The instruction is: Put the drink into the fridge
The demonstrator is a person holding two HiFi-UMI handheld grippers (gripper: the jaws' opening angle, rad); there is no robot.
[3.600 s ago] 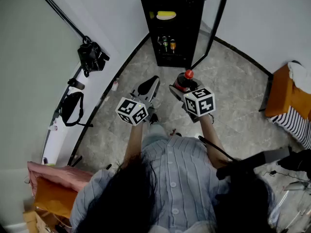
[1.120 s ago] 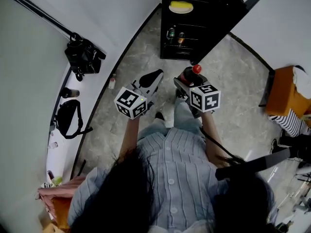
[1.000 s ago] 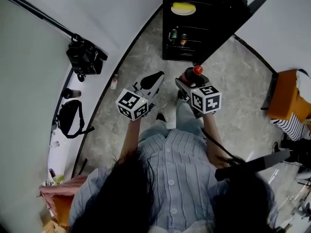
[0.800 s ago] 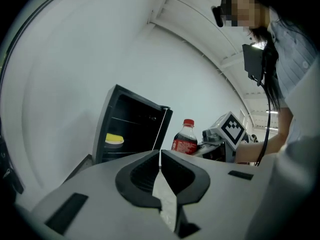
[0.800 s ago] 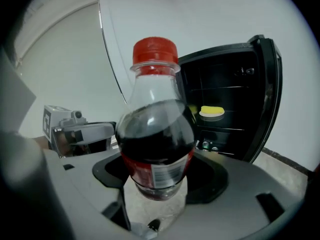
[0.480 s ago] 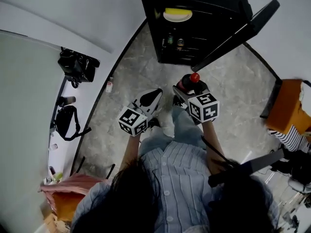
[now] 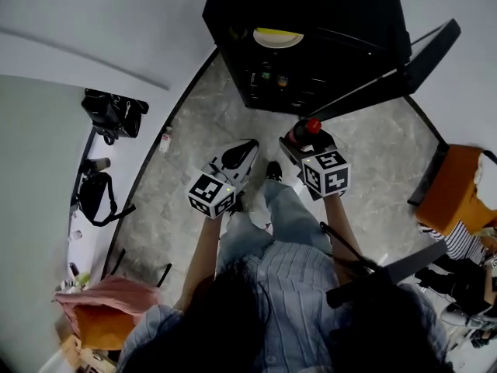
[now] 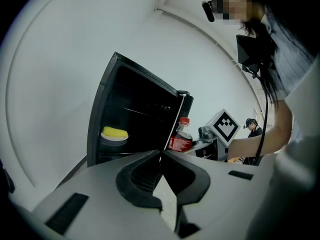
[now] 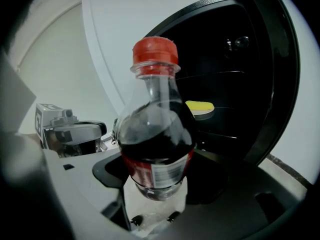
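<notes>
A cola bottle [image 9: 157, 134] with a red cap [image 7: 312, 125] and red label stands between the jaws of my right gripper [image 7: 299, 140], which is shut on it. The left gripper view catches the same bottle [image 8: 181, 136] at its right. Ahead stands a small black fridge [image 7: 311, 22] with its glass door [image 7: 388, 76] swung open to the right. A yellow thing on a white plate [image 7: 276, 37] sits on its upper shelf, and small bottles [image 7: 268, 76] stand on a lower one. My left gripper [image 7: 241, 154] is shut and holds nothing; its tips meet in front of the fridge [image 8: 135, 124].
The floor is grey stone tile [image 7: 373, 154]. A black camera bag [image 7: 112, 113] and another bag [image 7: 93, 193] lie along the white wall at left. An orange seat [image 7: 458, 189] with striped cloth stands at right. A person's legs and shoe [image 7: 273, 173] are below the grippers.
The person has walked closer to the fridge, which now looms larger ahead. Both grippers keep their pose, the right still holding the bottle.
</notes>
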